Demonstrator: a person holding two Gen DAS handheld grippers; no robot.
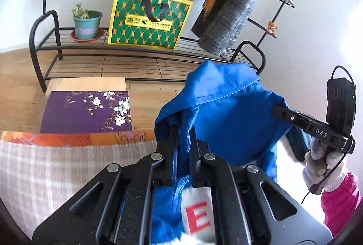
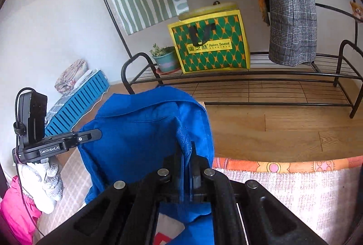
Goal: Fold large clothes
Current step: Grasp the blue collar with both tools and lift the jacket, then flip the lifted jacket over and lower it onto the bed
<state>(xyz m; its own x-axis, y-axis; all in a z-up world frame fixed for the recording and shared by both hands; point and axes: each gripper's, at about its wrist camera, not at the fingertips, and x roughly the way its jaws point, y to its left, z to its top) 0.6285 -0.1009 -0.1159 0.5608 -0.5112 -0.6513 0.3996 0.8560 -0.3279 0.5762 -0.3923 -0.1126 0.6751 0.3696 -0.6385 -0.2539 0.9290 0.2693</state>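
A large bright blue garment (image 1: 226,113) hangs bunched between my two grippers, lifted above a pale plaid blanket (image 1: 56,172). In the left wrist view, my left gripper (image 1: 183,129) is shut on a fold of the blue cloth, and a white patch with a red letter (image 1: 197,213) lies under its jaws. My right gripper (image 1: 279,110) reaches in from the right, held by a gloved hand (image 1: 317,163), its tip against the cloth. In the right wrist view, my right gripper (image 2: 186,147) is shut on another blue fold (image 2: 140,136), and my left gripper (image 2: 97,134) shows at the left.
A black metal rack (image 1: 45,45) stands on the wood floor with a green and yellow bag (image 1: 147,20) and a potted plant (image 1: 87,23). Clothes (image 2: 292,18) hang above it. A purple floral box (image 1: 86,111) and a blue slatted crate (image 2: 77,104) lie near the blanket's edge.
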